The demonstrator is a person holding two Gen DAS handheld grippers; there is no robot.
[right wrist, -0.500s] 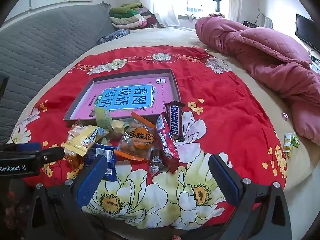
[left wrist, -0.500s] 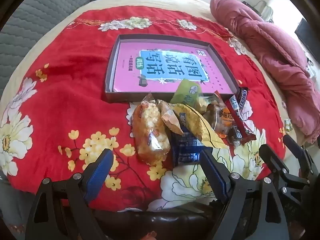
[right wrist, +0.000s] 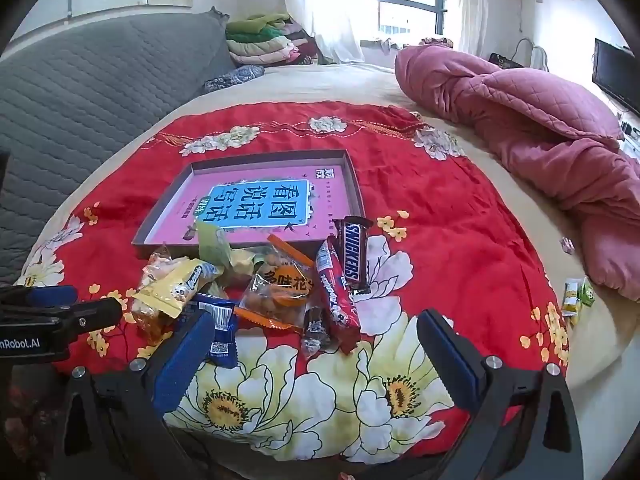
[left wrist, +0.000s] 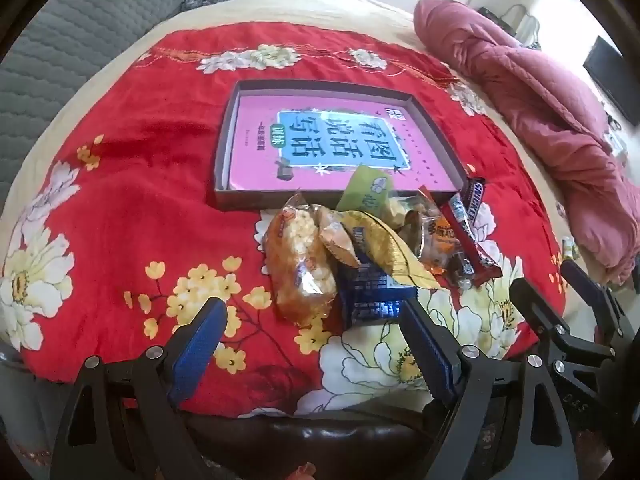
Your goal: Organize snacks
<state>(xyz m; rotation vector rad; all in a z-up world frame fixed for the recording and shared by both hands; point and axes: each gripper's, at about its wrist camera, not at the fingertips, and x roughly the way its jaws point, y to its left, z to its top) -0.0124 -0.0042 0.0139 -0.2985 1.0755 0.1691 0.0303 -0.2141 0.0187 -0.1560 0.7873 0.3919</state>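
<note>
A pile of snacks lies on a red floral cloth, just in front of a shallow box lid with a pink printed inside. The pile holds a clear popcorn bag, a blue packet, a yellow packet, an orange nut bag, a red bar and a Snickers bar. My left gripper is open and empty, just short of the popcorn bag. My right gripper is open and empty, just short of the red bar.
A rumpled pink quilt lies at the right. A grey quilted headboard runs along the left. Small green and yellow packets lie at the bed's right edge. Folded clothes are stacked at the back.
Both grippers have tilted up slightly; the views show more of the far bed. The snacks have not moved.
</note>
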